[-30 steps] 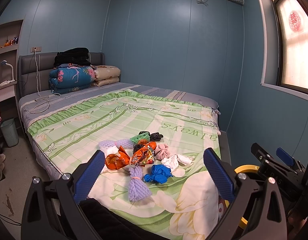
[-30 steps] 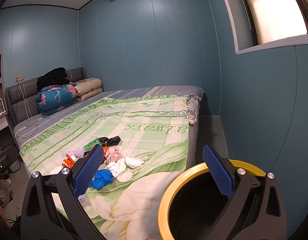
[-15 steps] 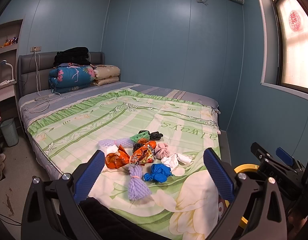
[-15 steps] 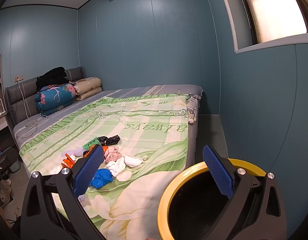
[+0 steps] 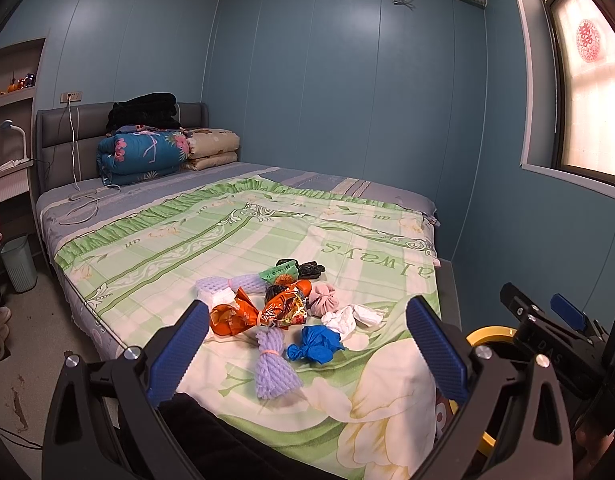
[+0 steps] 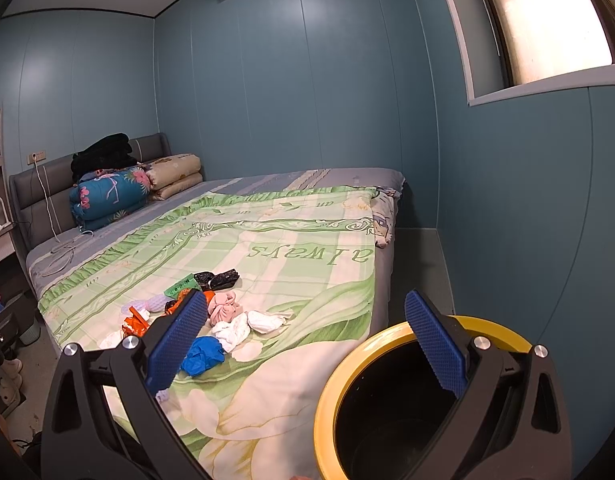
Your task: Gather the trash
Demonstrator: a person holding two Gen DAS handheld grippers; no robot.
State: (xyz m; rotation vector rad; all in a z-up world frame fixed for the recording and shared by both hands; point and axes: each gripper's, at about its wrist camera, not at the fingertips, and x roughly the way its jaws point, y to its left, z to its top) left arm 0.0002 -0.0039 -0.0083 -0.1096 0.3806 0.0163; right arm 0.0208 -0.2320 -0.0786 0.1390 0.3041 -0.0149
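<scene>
Bed (image 5: 235, 240) filling most of both views, spread with a green and cream flowered cover. Folded quilts (image 5: 143, 154) stacked at the headboard end, black clothing (image 5: 143, 110) on top.

Black bin with a yellow rim (image 6: 347, 364) on the floor by the near corner of the bed, just beside the mattress edge; seen straight into from the right wrist view, only a sliver of the rim visible from the left. Small green waste basket (image 5: 17, 262) on the floor at the far side of the bed.

Trash heaped together on the cover near the foot of the bed, well apart from the bin: purple foam net (image 5: 273, 364) nearest, tied at the middle; orange snack wrappers (image 5: 259, 312) behind it; blue bag knot (image 5: 313, 344) beside; white tissue wad (image 5: 349, 318), pink cloth ball (image 5: 323, 300), a second purple net (image 5: 235, 284), a green packet (image 5: 277, 271) and black bag scraps (image 5: 309, 269) farther back.

Left gripper (image 5: 305, 350) spread wide, blue pads holding nothing, raised above the bed edge and facing the heap. Right gripper (image 6: 305, 346) likewise wide apart and holding nothing, right pad over the bin mouth, left pad in front of the trash.
</scene>
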